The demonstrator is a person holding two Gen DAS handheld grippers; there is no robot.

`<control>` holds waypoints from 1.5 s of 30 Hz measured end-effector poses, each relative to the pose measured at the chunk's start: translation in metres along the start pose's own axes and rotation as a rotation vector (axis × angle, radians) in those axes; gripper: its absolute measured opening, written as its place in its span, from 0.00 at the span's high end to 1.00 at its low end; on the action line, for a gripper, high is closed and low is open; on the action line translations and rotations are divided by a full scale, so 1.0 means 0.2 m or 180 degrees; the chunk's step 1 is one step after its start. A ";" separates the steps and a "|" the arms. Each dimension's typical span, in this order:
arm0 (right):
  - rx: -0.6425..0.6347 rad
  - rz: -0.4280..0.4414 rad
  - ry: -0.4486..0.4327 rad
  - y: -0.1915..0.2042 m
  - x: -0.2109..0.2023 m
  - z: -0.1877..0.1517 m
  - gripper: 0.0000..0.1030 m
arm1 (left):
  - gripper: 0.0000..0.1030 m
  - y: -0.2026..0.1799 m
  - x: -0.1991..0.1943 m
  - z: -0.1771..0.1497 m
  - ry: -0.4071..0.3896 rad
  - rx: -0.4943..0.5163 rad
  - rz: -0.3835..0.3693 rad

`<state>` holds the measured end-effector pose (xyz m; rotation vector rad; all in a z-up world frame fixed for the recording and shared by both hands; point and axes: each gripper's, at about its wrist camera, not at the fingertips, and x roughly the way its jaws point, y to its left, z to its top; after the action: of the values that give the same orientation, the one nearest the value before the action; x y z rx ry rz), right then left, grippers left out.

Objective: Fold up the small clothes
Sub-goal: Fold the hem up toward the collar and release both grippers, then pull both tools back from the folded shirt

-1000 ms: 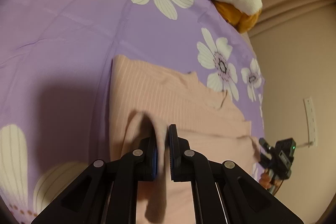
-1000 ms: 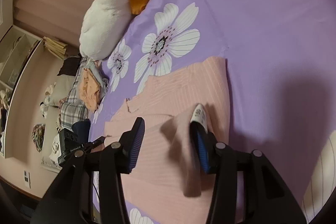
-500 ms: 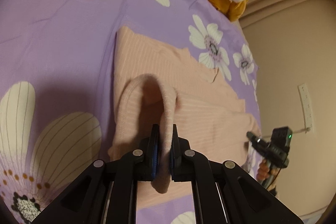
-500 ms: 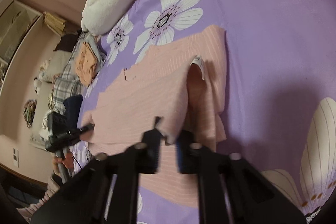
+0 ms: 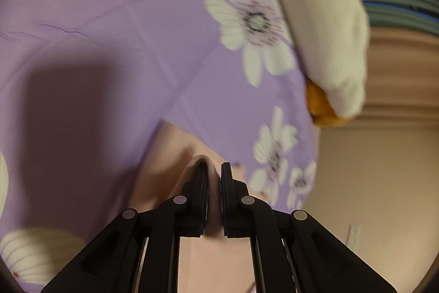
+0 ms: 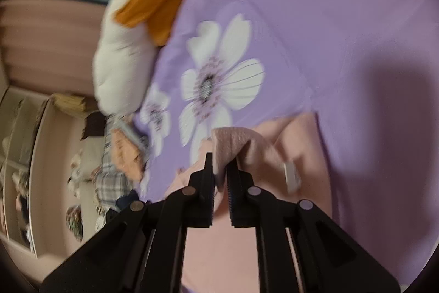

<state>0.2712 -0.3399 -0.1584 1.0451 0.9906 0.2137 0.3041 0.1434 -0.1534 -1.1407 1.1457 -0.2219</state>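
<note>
A pink ribbed garment (image 5: 164,155) lies on the purple flowered bed cover (image 5: 109,18). My left gripper (image 5: 213,166) is shut on a raised fold of it near the garment's far edge. In the right wrist view the same garment (image 6: 296,139) is bunched up, and a fold of it sits pinched between the pads of my right gripper (image 6: 221,158), whose jaws are just starting to open. A white label (image 6: 290,176) shows on the cloth to the right of that gripper. Both views are motion-blurred.
A white plush pillow (image 5: 323,26) with an orange part (image 5: 321,111) lies at the bed's far side, by a beige wall (image 5: 370,169). A pile of other clothes (image 6: 123,155), some plaid (image 6: 109,180), sits at the bed's left edge, with shelves (image 6: 16,128) beyond.
The right gripper closed on a fold of the pink garment. Both grippers lifted their folds and carried them toward the garment's far edge, rolling as they went.
</note>
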 end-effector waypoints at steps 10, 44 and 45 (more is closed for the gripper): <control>0.0148 0.0001 -0.0242 -0.03 -0.06 0.07 0.41 | 0.98 0.06 -0.04 0.10 -0.0121 -0.0030 0.0105; -0.1262 -0.0722 0.0193 -0.17 -0.36 -0.71 0.79 | 0.97 0.20 -0.35 -0.59 0.0484 0.1873 0.0412; -0.1255 -0.0704 0.0185 -0.17 -0.36 -0.71 0.82 | 0.97 0.21 -0.35 -0.59 0.0491 0.1852 0.0390</control>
<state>0.1103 -0.3112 -0.1629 0.5686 1.0562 0.2461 0.1610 0.1383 -0.1395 -0.5447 1.1769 -0.5172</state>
